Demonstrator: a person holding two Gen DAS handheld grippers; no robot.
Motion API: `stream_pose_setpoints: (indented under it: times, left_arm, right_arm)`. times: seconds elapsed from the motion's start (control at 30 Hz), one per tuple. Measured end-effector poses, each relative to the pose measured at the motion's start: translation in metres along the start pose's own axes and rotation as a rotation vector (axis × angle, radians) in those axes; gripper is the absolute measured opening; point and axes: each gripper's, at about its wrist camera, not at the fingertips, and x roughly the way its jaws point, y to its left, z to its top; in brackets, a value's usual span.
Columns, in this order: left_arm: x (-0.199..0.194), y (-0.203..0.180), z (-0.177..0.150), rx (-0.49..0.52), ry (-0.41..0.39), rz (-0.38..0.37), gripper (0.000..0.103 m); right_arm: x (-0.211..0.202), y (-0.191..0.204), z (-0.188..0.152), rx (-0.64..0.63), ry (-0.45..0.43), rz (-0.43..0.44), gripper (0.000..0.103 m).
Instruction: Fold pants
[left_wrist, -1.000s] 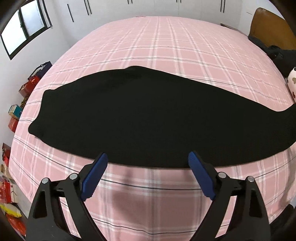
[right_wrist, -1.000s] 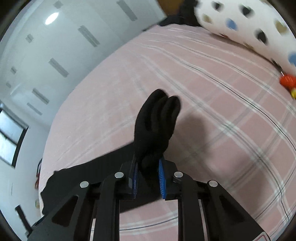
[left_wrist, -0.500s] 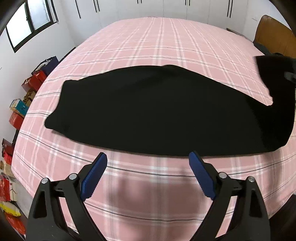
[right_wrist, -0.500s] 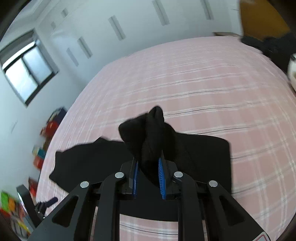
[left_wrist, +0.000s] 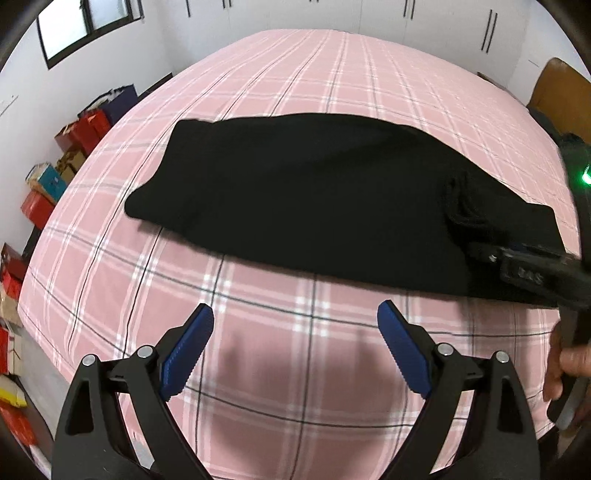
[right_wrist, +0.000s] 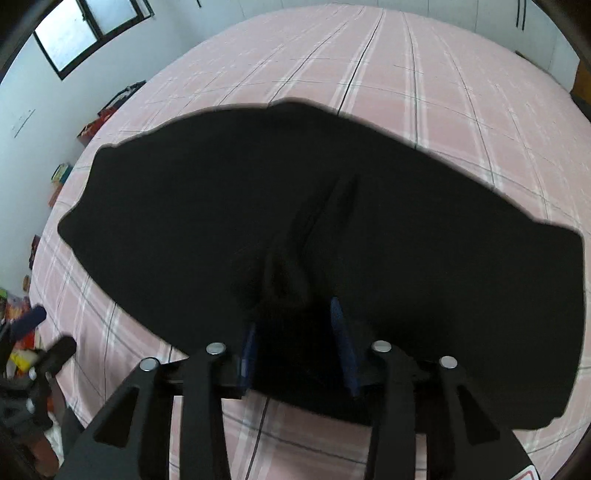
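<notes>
Black pants (left_wrist: 295, 192) lie across a pink plaid bed, with their right end folded back over the rest. My left gripper (left_wrist: 295, 343) is open and empty, held above the bedsheet just in front of the pants' near edge. My right gripper (right_wrist: 297, 332) has its jaws partly apart around a bunched fold of the pants (right_wrist: 284, 273), low over the fabric. The right gripper also shows in the left wrist view (left_wrist: 517, 258) at the right end of the pants.
The pink plaid bed (left_wrist: 332, 74) fills both views. Boxes and bags (left_wrist: 55, 173) stack on the floor along the left wall. White wardrobes stand behind the bed. A brown headboard (left_wrist: 557, 92) is at the far right.
My right gripper carried the pants' end from the right over the rest and lowered it onto the fabric; its jaws have widened. The left gripper drifted left and stayed open.
</notes>
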Motion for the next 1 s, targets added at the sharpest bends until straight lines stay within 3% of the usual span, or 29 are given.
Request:
stream_pose_setpoints:
  times: [0.07,0.13,0.17,0.27,0.37,0.53,0.7,0.8,0.9,1.0]
  left_arm:
    - [0.000,0.007,-0.003,-0.012,0.002,-0.007,0.088]
    - [0.000,0.012,-0.006,-0.028,0.000,-0.023,0.088]
    - [0.000,0.013,-0.005,-0.035,0.000,-0.024,0.088]
    - [0.000,0.007,-0.004,-0.054,-0.001,-0.046,0.088]
    - [-0.002,-0.007,-0.003,-0.082,0.002,-0.082,0.088]
    - [-0.002,-0.021,-0.004,-0.116,0.035,-0.114,0.088]
    - [-0.001,-0.020,-0.002,-0.146,0.020,-0.088,0.088]
    - [0.006,0.018,0.007,-0.308,-0.035,-0.118,0.088]
    - [0.027,0.075,0.020,-0.507,-0.024,-0.167,0.088]
    - [0.050,0.119,0.034,-0.601,-0.014,-0.136,0.088]
  right_arm:
    - [-0.041,-0.016,-0.009,0.045,-0.098,0.012,0.053]
    - [-0.078,-0.051,-0.021,0.120,-0.197,-0.060,0.079]
    - [-0.091,-0.075,-0.027,0.171,-0.217,-0.091,0.082]
    - [-0.092,-0.143,-0.043,0.305,-0.152,-0.191,0.083]
    - [-0.075,-0.191,-0.061,0.427,-0.091,-0.150,0.083]
    - [-0.037,-0.202,-0.073,0.488,-0.052,-0.054,0.085]
    - [-0.034,-0.191,-0.071,0.481,-0.124,-0.028,0.084]
    - [-0.037,-0.192,-0.071,0.507,-0.151,0.026,0.081]
    - [-0.037,-0.194,-0.071,0.513,-0.149,0.038,0.081]
    - [-0.033,-0.191,-0.069,0.511,-0.140,0.030,0.087]
